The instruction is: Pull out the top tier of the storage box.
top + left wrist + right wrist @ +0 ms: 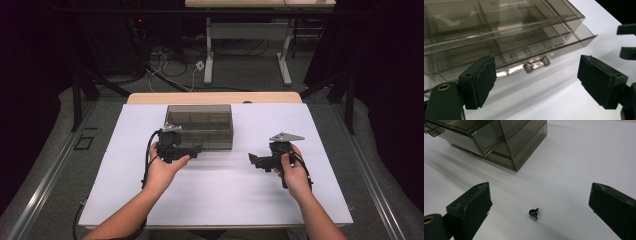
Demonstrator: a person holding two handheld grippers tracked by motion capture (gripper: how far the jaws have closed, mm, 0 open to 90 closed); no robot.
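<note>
A smoky see-through drawer box stands at the back middle of the white table top. In the left gripper view its bottom drawer sticks out a little, and a small clear handle shows on the drawer's front. My left gripper hovers just in front of that handle; its jaws stand open and apart from it, holding nothing. My right gripper is to the right of the box, open too. A tiny black part lies on the table between and beyond its pads.
The box's corner is ahead and left of the right gripper. The right gripper's jaws show at the edge of the left gripper view. White surface spreads in front of both hands. Beyond the table's wooden far edge are cables and desk legs.
</note>
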